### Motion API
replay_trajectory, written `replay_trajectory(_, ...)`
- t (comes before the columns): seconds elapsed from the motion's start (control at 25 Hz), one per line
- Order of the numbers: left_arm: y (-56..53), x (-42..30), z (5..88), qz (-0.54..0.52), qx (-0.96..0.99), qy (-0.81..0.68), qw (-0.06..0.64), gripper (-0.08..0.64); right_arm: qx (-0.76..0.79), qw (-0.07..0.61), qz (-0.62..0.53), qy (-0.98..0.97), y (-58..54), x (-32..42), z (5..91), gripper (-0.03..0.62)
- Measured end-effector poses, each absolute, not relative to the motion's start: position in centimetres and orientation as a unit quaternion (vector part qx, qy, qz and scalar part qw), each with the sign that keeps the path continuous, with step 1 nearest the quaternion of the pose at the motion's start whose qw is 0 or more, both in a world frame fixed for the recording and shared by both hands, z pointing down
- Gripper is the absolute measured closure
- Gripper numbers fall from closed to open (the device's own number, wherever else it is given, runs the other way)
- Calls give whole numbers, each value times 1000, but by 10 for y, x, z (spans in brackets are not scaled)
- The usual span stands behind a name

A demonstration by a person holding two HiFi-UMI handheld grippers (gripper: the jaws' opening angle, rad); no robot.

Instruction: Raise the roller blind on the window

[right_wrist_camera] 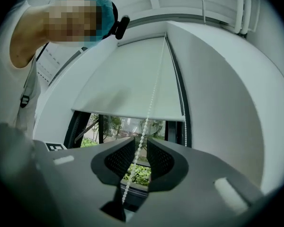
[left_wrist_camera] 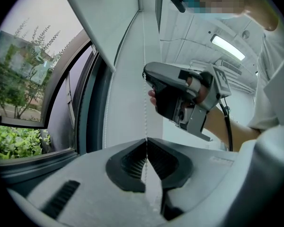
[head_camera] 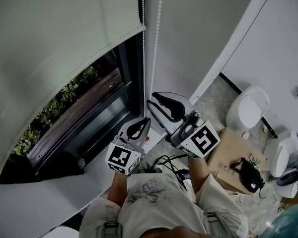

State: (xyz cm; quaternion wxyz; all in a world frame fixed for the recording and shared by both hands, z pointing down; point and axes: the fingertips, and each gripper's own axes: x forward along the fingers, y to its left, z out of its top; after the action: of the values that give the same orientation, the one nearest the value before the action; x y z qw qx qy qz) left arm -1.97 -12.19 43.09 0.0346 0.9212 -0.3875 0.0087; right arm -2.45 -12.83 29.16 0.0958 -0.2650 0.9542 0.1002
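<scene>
The roller blind [head_camera: 54,38] hangs over the upper part of the window [head_camera: 97,113]. It fills the head view towards 10 o'clock, and its long bottom edge runs across the glass from 8 o'clock up to 1 o'clock. Its bead chain [head_camera: 158,33] hangs straight down beside the frame in two thin strands, top to bottom. Under the blind, green plants [head_camera: 54,110] show outside. Towards 3 o'clock a white toilet [head_camera: 248,108] stands on the floor. At 4 o'clock there is a cardboard box [head_camera: 228,157] with a black bag [head_camera: 249,175] lying on it. Nothing stands between the grippers and the chain. The left gripper [left_wrist_camera: 146,140] is held level, low near the sill, and its jaws are pressed together on one strand of the chain. The right gripper [right_wrist_camera: 140,141] is above it, tilted a little upward. Its jaws stand apart with the chain passing loose between them, and the pads [right_wrist_camera: 158,157] do not press it. Both forearms reach forward from the person's chest.
</scene>
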Motion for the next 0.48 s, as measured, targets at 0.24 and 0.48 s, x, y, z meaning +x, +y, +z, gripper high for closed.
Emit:
replay_trajectory(0.24, -121, -18, 431, 8, 921, -388, 35, 543, -278, 99, 112, 949, -134, -30, 275, 556)
replay_trajectory(0.48, -124, -19, 431, 6, 921, -388, 36, 543, -297, 114, 106, 942, -136, -27, 276, 577)
